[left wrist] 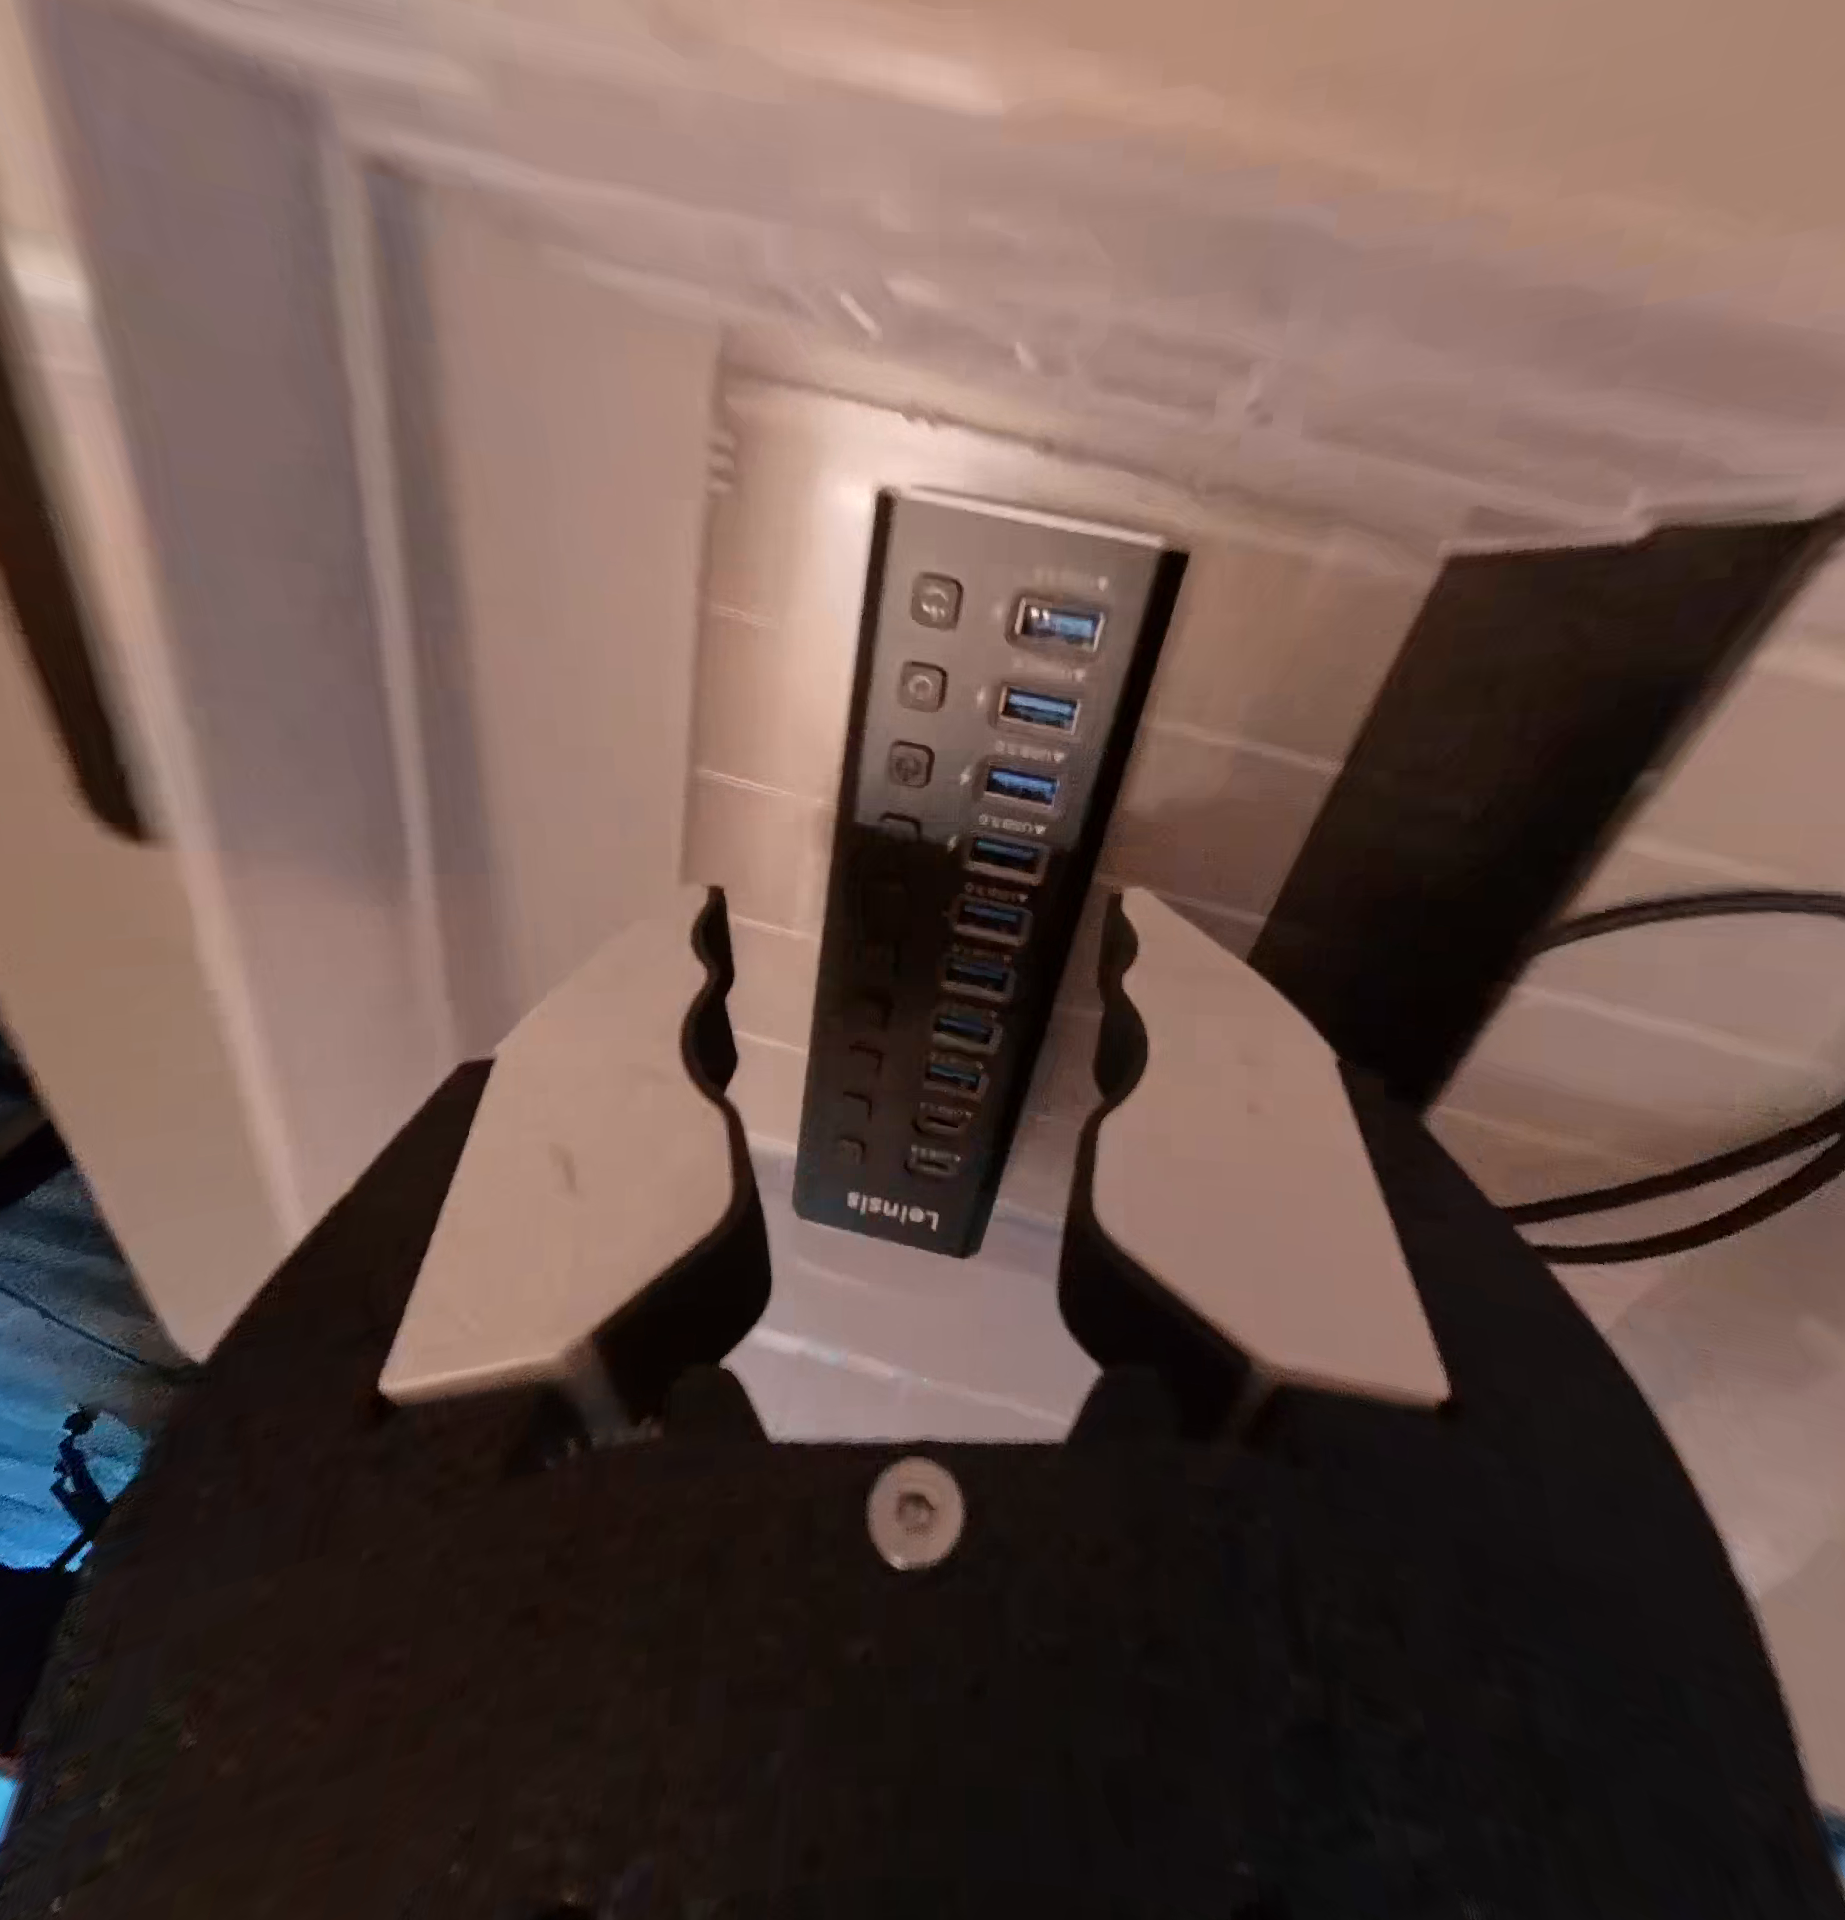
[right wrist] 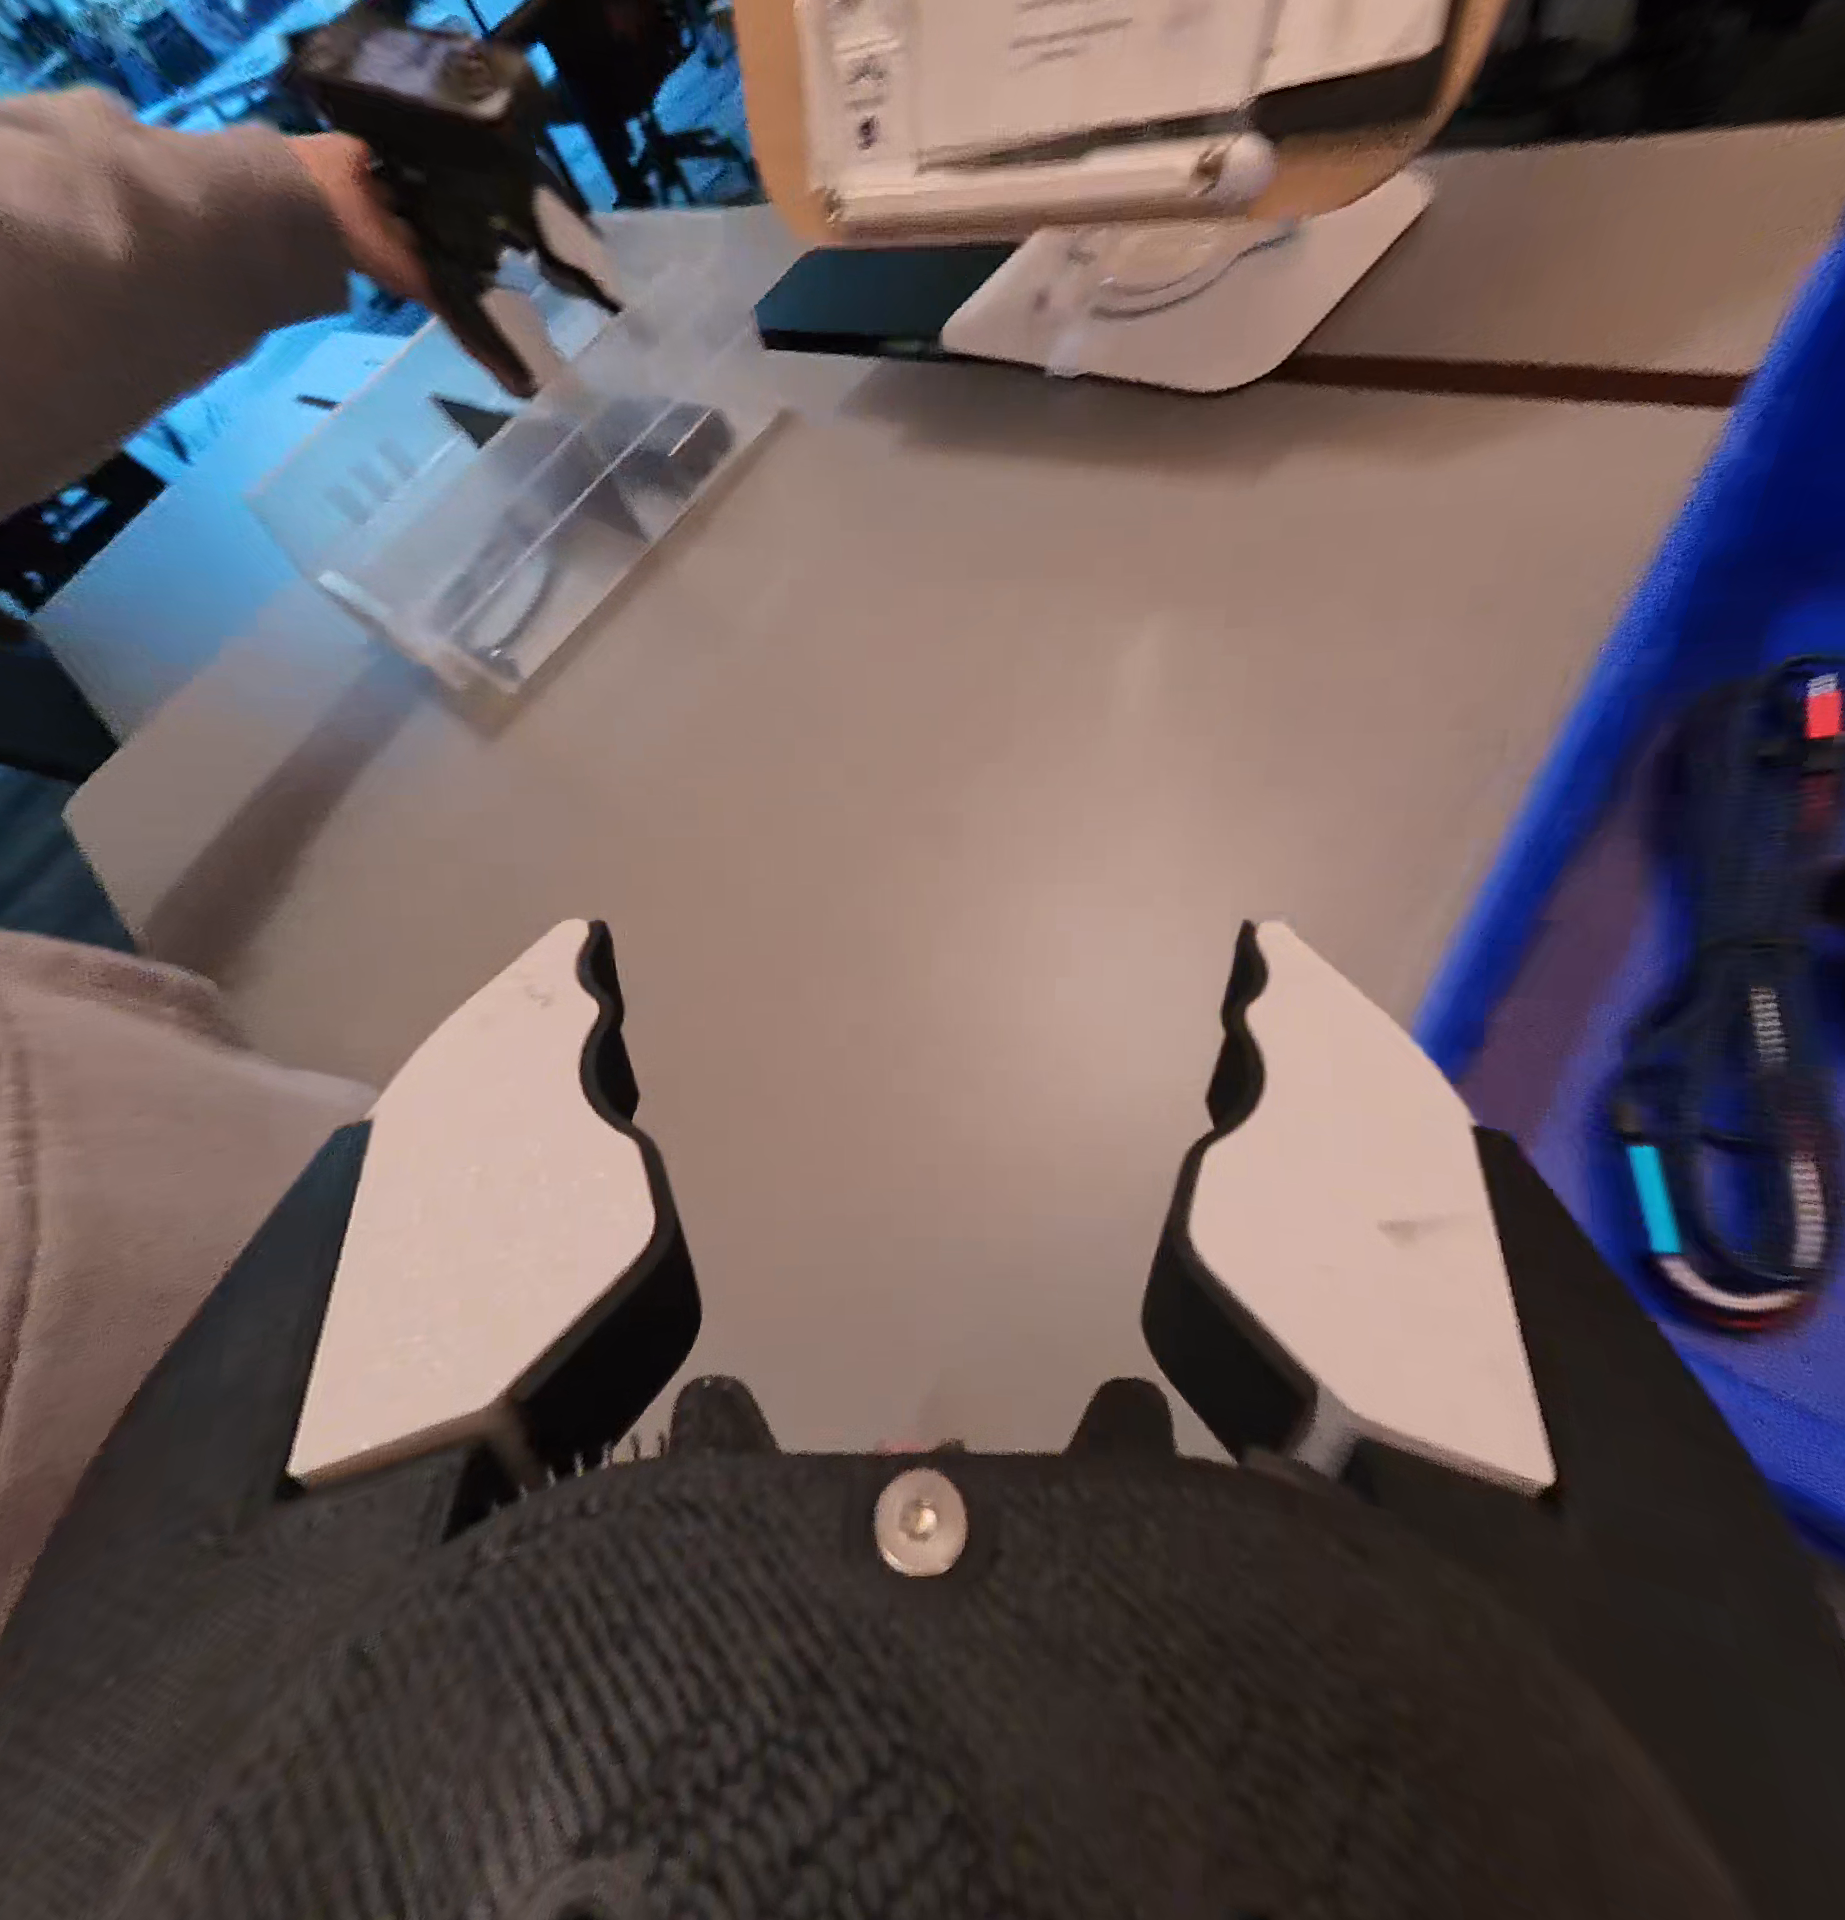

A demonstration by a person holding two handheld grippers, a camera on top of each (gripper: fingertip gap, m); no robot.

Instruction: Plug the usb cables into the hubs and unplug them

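A long black USB hub (left wrist: 1011, 727) with a row of blue ports lies in a clear acrylic tray (left wrist: 762, 748). My left gripper (left wrist: 913, 914) is open, with a finger on each side of the hub's near half, holding nothing. No cable is plugged into the ports that show. In the right wrist view, the left gripper (right wrist: 502, 312) hangs over the clear tray (right wrist: 523, 520). My right gripper (right wrist: 923, 935) is open and empty above the bare grey table (right wrist: 897, 727). USB cables (right wrist: 1749, 1039) lie coiled in a blue bin (right wrist: 1624, 675) to its right.
A second black box (left wrist: 1520, 810) stands right of the hub with black cables (left wrist: 1728, 1039) beside it. A flat black hub (right wrist: 856, 301) lies by a white stand base (right wrist: 1157, 301) at the table's far side. A person's sleeve (right wrist: 118, 260) is at the left.
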